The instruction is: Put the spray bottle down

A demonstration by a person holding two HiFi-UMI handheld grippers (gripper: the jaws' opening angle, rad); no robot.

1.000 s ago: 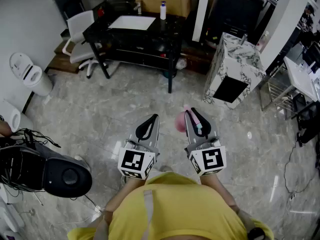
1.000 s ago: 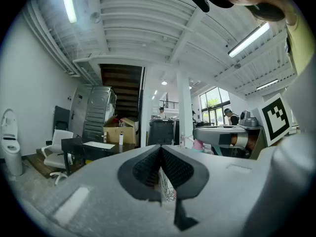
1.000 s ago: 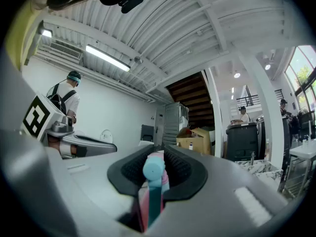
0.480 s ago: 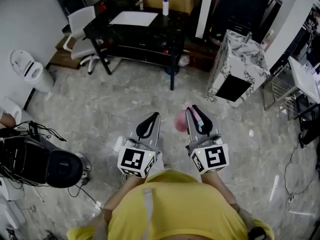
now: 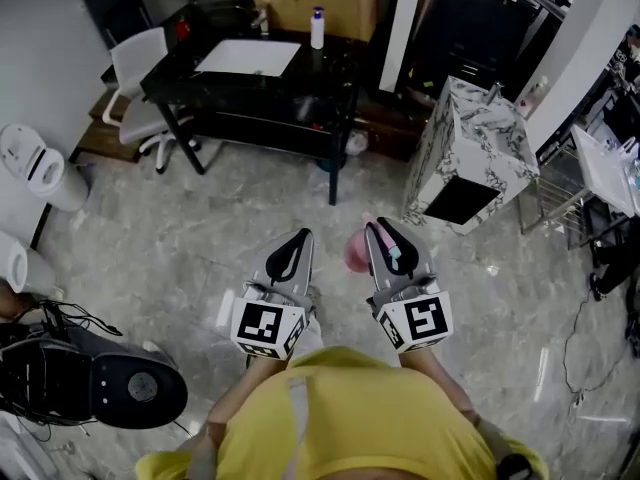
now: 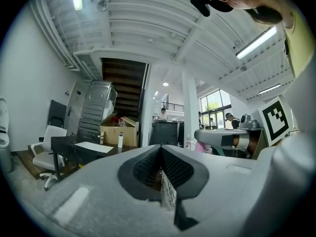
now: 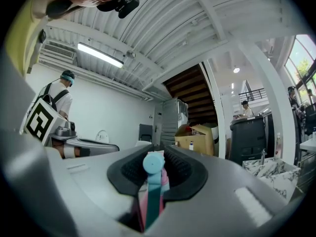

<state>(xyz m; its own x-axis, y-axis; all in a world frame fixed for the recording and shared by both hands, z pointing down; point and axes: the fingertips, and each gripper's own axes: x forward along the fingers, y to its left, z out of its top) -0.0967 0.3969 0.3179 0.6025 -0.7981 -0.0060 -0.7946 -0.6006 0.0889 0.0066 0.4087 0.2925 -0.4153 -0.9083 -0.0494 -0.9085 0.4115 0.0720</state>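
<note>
A pink spray bottle with a teal nozzle hangs above the marble floor, and my right gripper is shut on it. In the right gripper view the bottle's teal head stands up between the pads of the right gripper. My left gripper is level beside it, shut, with nothing held. The left gripper view shows the closed left gripper, with the right gripper and a bit of the pink bottle off to the right.
Ahead stands a black table with a white sheet and a white bottle. A marble-patterned cabinet is at the right, a white chair at the left, and a black round machine with cables at the lower left.
Both grippers travel forward together over the floor, side by side, and the room has shifted in the head view. The right gripper's hold on the bottle is unchanged.
</note>
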